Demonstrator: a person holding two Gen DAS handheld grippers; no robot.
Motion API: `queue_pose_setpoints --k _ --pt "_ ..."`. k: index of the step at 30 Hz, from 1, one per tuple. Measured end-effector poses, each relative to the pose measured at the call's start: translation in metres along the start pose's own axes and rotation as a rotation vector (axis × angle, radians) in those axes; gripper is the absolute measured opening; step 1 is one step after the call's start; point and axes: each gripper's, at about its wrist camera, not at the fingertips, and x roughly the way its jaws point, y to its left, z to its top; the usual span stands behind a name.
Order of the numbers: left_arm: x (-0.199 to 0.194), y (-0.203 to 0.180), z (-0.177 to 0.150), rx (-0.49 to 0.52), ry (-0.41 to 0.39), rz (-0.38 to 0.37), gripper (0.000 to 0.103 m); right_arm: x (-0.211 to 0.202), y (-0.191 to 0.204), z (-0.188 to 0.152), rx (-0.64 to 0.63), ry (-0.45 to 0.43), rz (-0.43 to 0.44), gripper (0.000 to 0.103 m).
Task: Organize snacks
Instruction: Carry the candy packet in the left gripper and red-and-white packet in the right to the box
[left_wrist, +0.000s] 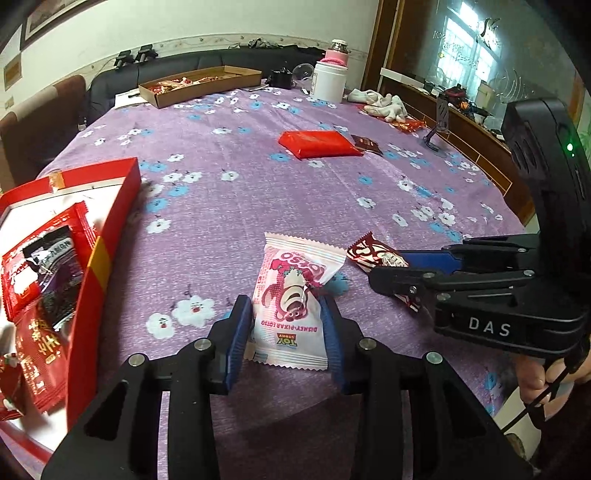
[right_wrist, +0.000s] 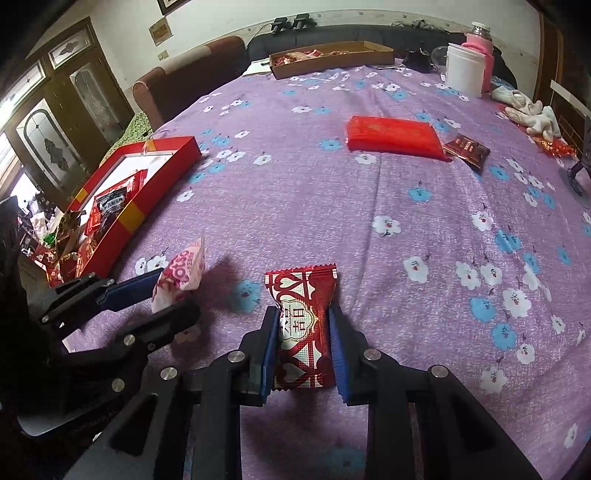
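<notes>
**Appearance of the Handheld Gripper Units**

Left gripper: matte black plastic linkage arms with triangular cut-outs, joined by round silver pivot screws. Each finger ends in a ribbed blue rubber pad.

Right gripper: identical build, with black arms, silver screws and ribbed blue pads. Seen from the left wrist camera, its black body carries white "DAS" lettering and a tall black housing with a lit green indicator.

Operator: a bare-skinned hand grips the right unit's handle, with thin black cords running across the fingers.
</notes>
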Motion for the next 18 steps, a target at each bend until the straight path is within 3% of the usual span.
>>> queue_pose_setpoints --k 18 --pt "-0.0055 0.0058 -0.0004 -0.003 -0.023 0.040 0.033 -0.0046 -0.0052 -0.0066 0.018 -0.015 0.031 0.027"
